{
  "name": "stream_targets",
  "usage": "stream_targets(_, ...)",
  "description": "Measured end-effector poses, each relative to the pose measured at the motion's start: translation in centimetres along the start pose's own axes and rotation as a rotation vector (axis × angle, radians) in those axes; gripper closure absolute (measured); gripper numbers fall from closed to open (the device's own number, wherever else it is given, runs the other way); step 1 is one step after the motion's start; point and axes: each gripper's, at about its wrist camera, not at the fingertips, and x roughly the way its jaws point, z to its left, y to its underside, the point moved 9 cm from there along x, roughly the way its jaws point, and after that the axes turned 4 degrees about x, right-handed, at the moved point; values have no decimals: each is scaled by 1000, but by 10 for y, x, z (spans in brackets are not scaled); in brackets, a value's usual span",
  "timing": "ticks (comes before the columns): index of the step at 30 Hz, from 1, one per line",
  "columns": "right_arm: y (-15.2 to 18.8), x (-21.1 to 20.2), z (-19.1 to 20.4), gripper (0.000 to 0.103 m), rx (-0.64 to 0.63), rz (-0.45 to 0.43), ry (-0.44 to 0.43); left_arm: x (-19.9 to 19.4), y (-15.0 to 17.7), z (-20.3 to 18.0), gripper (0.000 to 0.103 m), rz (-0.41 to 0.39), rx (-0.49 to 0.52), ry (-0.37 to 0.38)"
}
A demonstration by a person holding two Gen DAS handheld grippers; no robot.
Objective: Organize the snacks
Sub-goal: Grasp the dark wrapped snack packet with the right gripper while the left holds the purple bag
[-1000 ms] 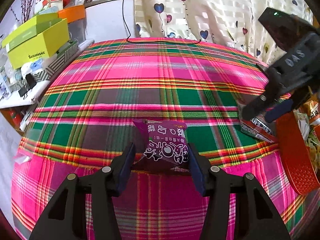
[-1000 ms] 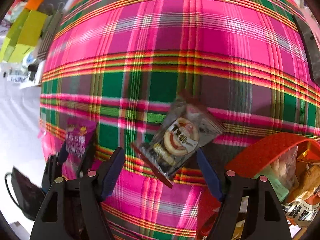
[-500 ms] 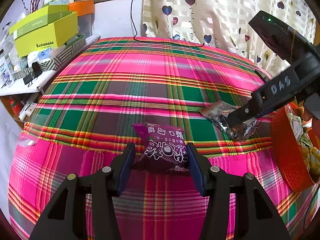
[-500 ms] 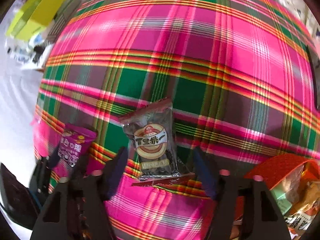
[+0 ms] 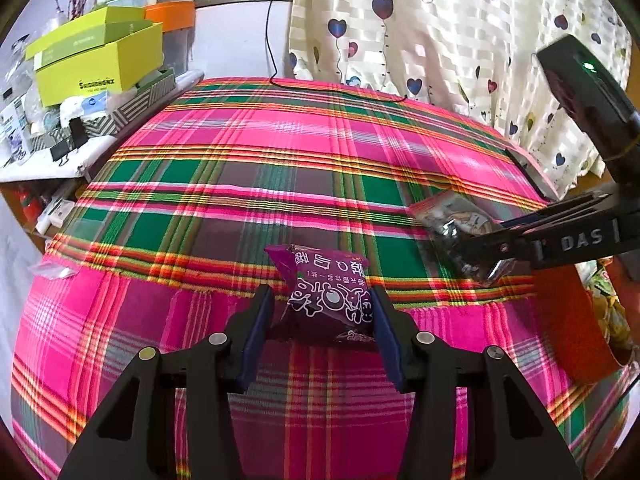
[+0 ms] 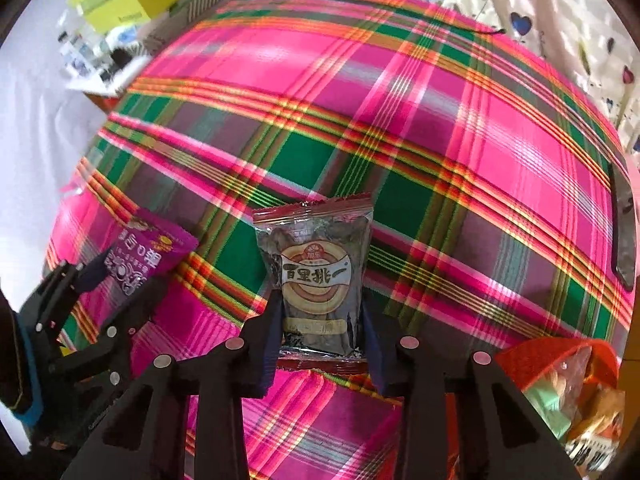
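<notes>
My left gripper (image 5: 322, 304) is shut on a purple snack packet (image 5: 330, 292), just above the pink and green plaid cloth (image 5: 280, 152). My right gripper (image 6: 322, 312) is shut on a dark silver snack packet with a red-edged seal (image 6: 316, 272). In the left wrist view the right gripper (image 5: 476, 246) reaches in from the right with that packet (image 5: 456, 216). In the right wrist view the left gripper (image 6: 116, 280) and the purple packet (image 6: 148, 250) show at the lower left.
An orange basket (image 5: 572, 320) with several snack packets stands at the right edge; it also shows in the right wrist view (image 6: 532, 356). Yellow-green boxes (image 5: 96, 60) and clutter sit on a side shelf at the left. A heart-print curtain (image 5: 440, 32) hangs behind. A black cable (image 5: 340, 90) lies at the far edge.
My right gripper has closed on the silver packet, which has turned upright between its fingers. The left gripper still holds the purple packet and has barely moved.
</notes>
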Motion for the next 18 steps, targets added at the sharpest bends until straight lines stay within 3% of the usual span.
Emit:
stream_targets(11, 32, -63, 7, 69, 65, -203, -111, -55, -2, -25, 54, -79, -20, 32)
stream_targets(18, 69, -107, 3, 69, 84, -328, -108, -92, -9, -63, 54, -137, 24, 72)
